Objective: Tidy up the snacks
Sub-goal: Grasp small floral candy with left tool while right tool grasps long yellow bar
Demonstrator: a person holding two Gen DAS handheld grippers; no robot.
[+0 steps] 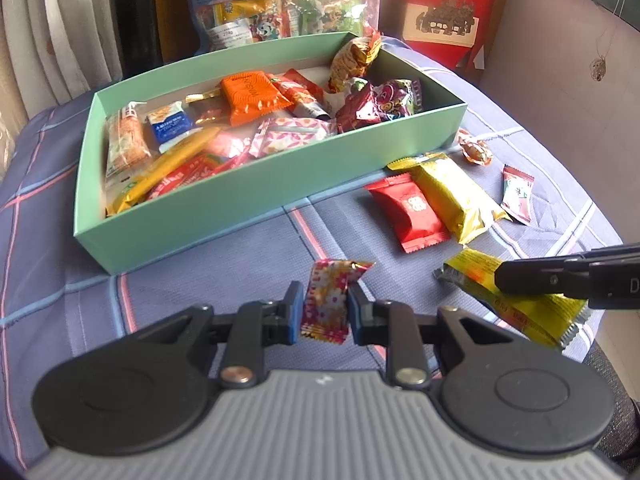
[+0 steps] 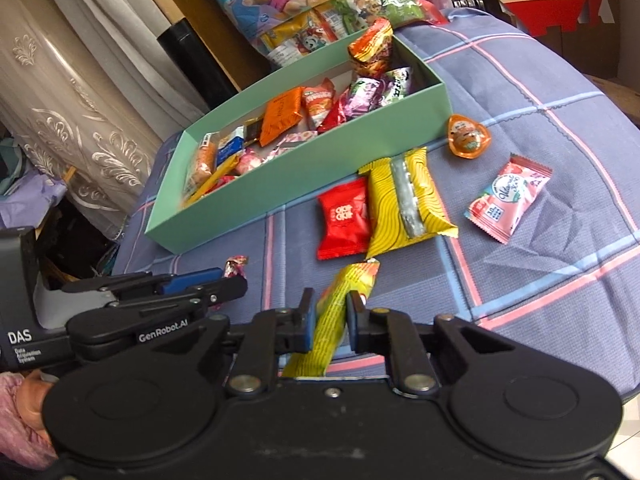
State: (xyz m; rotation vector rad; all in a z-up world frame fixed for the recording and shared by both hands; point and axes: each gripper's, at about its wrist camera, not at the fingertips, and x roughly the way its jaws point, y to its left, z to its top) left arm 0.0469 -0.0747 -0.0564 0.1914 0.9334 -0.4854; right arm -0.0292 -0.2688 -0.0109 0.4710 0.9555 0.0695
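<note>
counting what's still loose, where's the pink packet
In the right wrist view the pink packet lies on the cloth at far right, right of the yellow pack.

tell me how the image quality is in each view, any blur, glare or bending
Left wrist view: fisheye bends the green box walls and darkens the corners; the snack bag behind is soft and washed out by glare; the floral candy in the left gripper is sharp. Right wrist view: crisper, the checked cloth lines curve, and the yellow bar is clear.
</note>
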